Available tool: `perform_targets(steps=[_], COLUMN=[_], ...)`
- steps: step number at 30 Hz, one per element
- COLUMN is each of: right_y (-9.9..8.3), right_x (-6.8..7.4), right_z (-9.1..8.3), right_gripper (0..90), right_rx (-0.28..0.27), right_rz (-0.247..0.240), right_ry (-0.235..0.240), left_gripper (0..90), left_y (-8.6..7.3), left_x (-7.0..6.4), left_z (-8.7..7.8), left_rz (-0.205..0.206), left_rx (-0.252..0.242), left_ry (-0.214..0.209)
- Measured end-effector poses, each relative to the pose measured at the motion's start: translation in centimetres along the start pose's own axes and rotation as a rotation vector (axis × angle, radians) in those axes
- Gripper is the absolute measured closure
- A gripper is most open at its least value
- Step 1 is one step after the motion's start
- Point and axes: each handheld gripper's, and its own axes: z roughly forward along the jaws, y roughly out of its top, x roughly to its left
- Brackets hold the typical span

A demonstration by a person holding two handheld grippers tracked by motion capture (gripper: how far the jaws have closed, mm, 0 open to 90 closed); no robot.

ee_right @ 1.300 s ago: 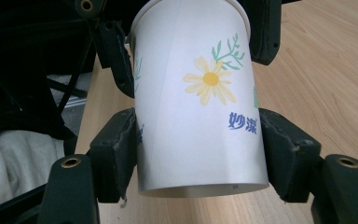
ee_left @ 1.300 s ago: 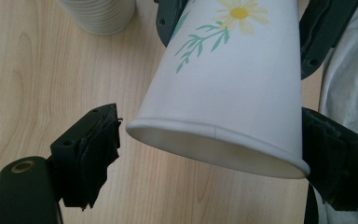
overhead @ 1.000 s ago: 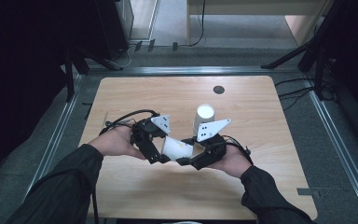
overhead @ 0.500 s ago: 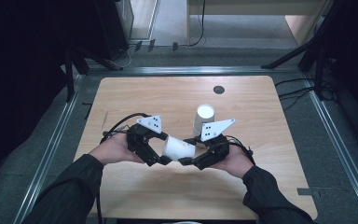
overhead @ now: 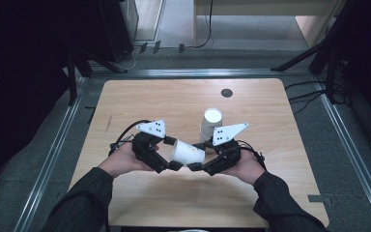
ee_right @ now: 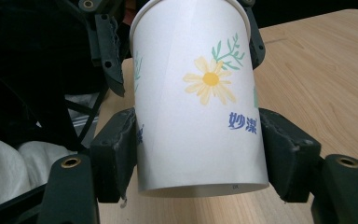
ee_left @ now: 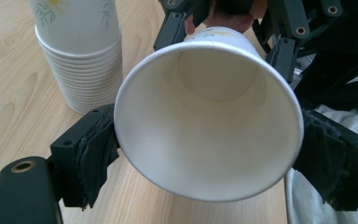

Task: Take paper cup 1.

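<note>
A paper cup [overhead: 187,152] is held on its side above the tabletop [overhead: 270,193], gripped at its rim end by the left claw [overhead: 170,153] and at its base end by the right claw [overhead: 199,165]. Just beyond, a stack of cups [overhead: 211,123] is seen upright on the tabletop.

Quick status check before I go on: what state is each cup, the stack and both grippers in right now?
Paper cup: empty, on its side above the table, held at both ends.
Stack of paper cups: upright on the table, nested, untouched.
Left gripper: shut on the cup's rim end.
Right gripper: shut on the cup's base end.
</note>
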Motion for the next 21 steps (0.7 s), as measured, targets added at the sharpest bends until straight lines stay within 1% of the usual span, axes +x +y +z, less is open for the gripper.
perform_targets(steps=[6,10,13,16,19,21], right_y=[-0.1,-0.2,-0.2,-0.2,-0.2,-0.3], right_x=[-0.1,-0.1,-0.1,-0.1,-0.1,-0.1], right_z=[0.0,0.0,-0.1,-0.2,-0.1,0.0], right_gripper=[34.2,34.2,34.2,34.2,34.2,34.2], right_rx=[-0.006,-0.006,-0.015,-0.02,-0.02,-0.018], right_rz=[0.004,0.005,0.002,0.01,0.01,0.014], right_ry=[0.014,0.017,0.022,0.027,0.029,0.033], left_gripper=[13.1,13.4,14.2,14.9,16.0,19.0], left_y=[-0.4,-0.8,-1.0,-1.1,-1.2,-1.3], left_x=[-0.1,0.0,-0.1,0.0,0.1,0.2], left_z=[0.3,0.3,0.4,0.4,0.4,0.3], left_rz=[-0.009,-0.027,-0.027,-0.028,-0.031,-0.033], left_rx=[-0.037,-0.072,-0.079,-0.08,-0.093,-0.107], left_ry=[-0.009,-0.018,-0.019,-0.018,-0.014,-0.021])
